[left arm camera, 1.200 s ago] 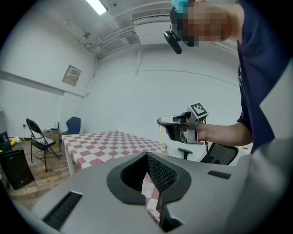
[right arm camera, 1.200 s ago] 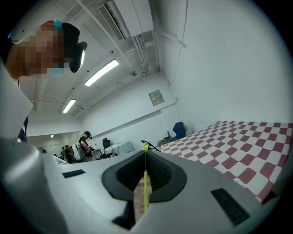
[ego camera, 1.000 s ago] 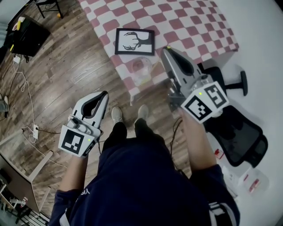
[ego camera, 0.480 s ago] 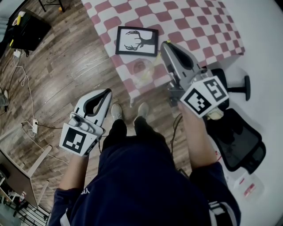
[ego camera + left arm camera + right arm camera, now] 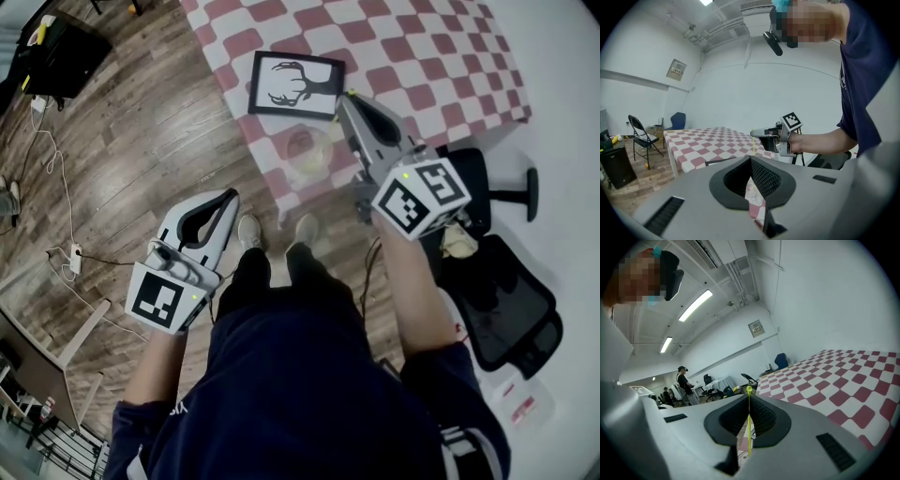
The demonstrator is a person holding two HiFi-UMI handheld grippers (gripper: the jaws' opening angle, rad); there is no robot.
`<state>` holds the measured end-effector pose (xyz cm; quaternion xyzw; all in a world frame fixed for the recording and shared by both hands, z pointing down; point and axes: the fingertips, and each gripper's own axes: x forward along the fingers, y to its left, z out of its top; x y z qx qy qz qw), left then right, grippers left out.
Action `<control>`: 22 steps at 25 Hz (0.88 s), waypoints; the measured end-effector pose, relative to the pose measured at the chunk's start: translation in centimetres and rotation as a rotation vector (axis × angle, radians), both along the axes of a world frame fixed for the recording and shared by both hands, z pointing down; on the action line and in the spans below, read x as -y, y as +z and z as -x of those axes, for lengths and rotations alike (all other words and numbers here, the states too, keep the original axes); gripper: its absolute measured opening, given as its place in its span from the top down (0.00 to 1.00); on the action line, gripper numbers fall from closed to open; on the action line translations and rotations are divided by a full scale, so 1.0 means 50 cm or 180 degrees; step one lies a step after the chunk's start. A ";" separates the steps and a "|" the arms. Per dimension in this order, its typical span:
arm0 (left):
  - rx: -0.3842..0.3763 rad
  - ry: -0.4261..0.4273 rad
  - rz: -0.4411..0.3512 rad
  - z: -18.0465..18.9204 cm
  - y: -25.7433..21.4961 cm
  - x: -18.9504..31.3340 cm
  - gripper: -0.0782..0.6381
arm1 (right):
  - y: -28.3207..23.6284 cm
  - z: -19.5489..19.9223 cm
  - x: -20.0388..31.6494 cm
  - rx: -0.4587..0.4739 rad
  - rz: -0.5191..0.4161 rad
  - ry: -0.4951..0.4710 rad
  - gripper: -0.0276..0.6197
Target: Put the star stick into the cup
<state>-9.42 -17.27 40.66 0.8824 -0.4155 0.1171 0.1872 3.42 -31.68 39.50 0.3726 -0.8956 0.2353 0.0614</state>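
A clear cup stands on the red-and-white checked table, near its front edge. My right gripper hovers over the table just right of the cup and is shut on a thin yellow star stick, which runs upright between its jaws. From the left gripper view, the stick hangs down from the right gripper. My left gripper is held low over the wooden floor, left of the table corner. It is shut with nothing in it.
A black-framed antler picture lies on the table behind the cup. A black office chair stands to the right of the person's legs. Cables and a power strip lie on the floor at left.
The right gripper with the stick has stayed beside the cup, its marker cube shifting slightly left. The left gripper has barely moved.
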 end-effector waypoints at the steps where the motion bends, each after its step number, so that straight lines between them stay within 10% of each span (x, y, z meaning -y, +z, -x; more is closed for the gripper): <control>1: 0.0009 -0.0003 0.0014 0.001 0.002 0.000 0.85 | 0.010 0.002 0.000 -0.0022 0.0016 -0.0009 0.93; 22: 0.0038 0.0016 0.0115 -0.001 0.025 -0.013 0.85 | 0.113 -0.011 0.037 -0.0289 0.0107 0.0167 0.92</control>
